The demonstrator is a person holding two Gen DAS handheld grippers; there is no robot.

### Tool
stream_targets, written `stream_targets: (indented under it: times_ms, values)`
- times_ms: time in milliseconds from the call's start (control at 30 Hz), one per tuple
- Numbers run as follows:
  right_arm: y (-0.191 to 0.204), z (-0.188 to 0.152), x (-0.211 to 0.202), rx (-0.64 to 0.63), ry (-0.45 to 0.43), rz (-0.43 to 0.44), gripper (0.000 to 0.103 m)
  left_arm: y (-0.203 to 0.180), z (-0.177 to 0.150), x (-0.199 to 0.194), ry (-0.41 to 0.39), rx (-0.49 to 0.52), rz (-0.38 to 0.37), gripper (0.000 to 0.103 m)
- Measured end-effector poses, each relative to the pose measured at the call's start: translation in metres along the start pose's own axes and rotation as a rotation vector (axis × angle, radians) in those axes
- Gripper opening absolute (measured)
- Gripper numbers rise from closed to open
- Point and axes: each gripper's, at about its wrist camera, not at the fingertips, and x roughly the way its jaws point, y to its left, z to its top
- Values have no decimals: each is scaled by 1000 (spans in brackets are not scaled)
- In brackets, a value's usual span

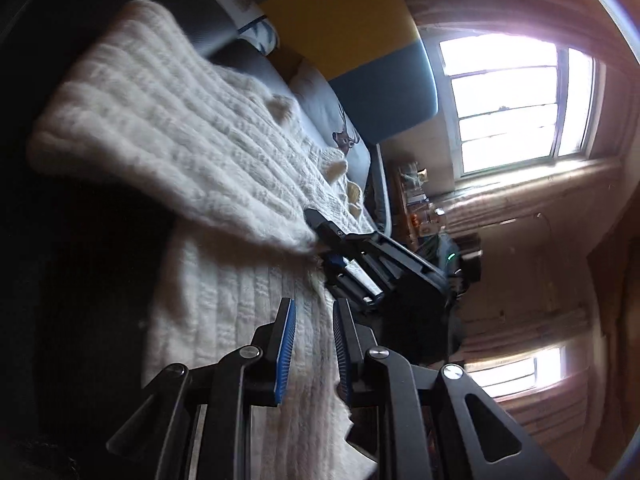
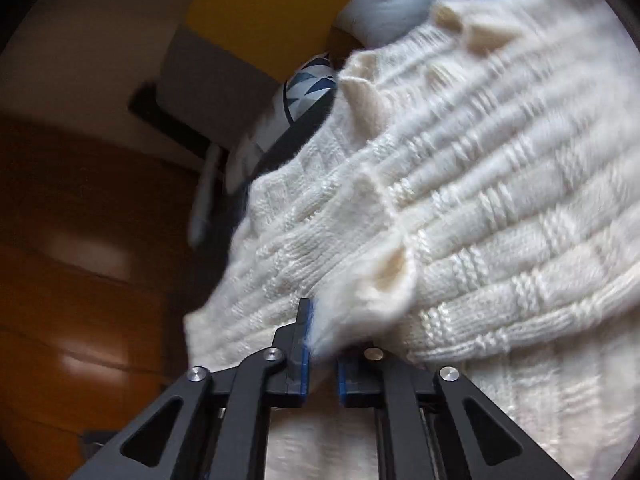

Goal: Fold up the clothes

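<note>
Sweater [image 2: 460, 208]: blurred across the upper right of the right wrist view; cut off by the right and bottom edges
Right gripper [image 2: 320, 344]: right fingertip hidden under a fold of knit, so the grip cannot be judged there
Left gripper [image 1: 314, 344]: arms cut off by the bottom edge of the left wrist view
Dark surface [image 1: 80, 280]: lower left, too dark to tell what it is
Shelf clutter [image 1: 420, 200]: centre right, too small to identify
Window [image 1: 516, 104]: blown out, nothing legible outside
Pillow [image 2: 310, 88]: mostly hidden behind the sweater
</note>
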Motion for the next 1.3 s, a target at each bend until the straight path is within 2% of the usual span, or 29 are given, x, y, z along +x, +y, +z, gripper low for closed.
stream_targets:
  times_ms: [33, 100, 233, 367, 500, 633, 700, 800, 900, 967, 1033, 1133, 1267, 1300]
  values:
    - [12, 3, -2, -67, -6, -57, 9, -2, -2, 5, -6, 14, 16, 17]
    - [58, 9, -10, -291, -35, -183, 9, -2, -2, 14, -6, 1, 24, 17]
    - [134, 19, -40, -556, -105, -216, 9, 0, 3, 23, -40, -33, 27, 17]
    - [176, 34, -82, -639, -169, -169, 9, 2, 15, 25, -82, -75, 25, 17]
    - [187, 52, -112, -640, -235, -159, 9, 6, 33, 22, -147, -104, 80, 17]
    - [143, 77, -149, -542, -303, -207, 9, 25, 46, 7, -218, -182, 145, 17]
    - [98, 87, -163, -457, -321, -255, 9, 32, 46, 4, -221, -192, 158, 17]
    - [11, 89, -172, -264, -285, -285, 9, 38, 42, 2, -214, -178, 181, 16]
    - [-78, 74, -158, -48, -217, -295, 9, 33, 38, 4, -205, -129, 211, 16]
    - [-123, 62, -148, 51, -181, -287, 9, 29, 36, 5, -194, -98, 232, 16]
    - [-144, 57, -145, 92, -190, -247, 9, 26, 35, 5, -183, -69, 249, 16]
    - [-155, 57, -149, 129, -206, -156, 12, 26, 29, 2, -167, -57, 231, 18]
    - [-166, 52, -153, 196, -216, 14, 44, 23, 15, -14, -186, -79, 105, 22]
    - [-169, 49, -150, 227, -223, 58, 48, 20, 13, -20, -201, -70, 84, 23]
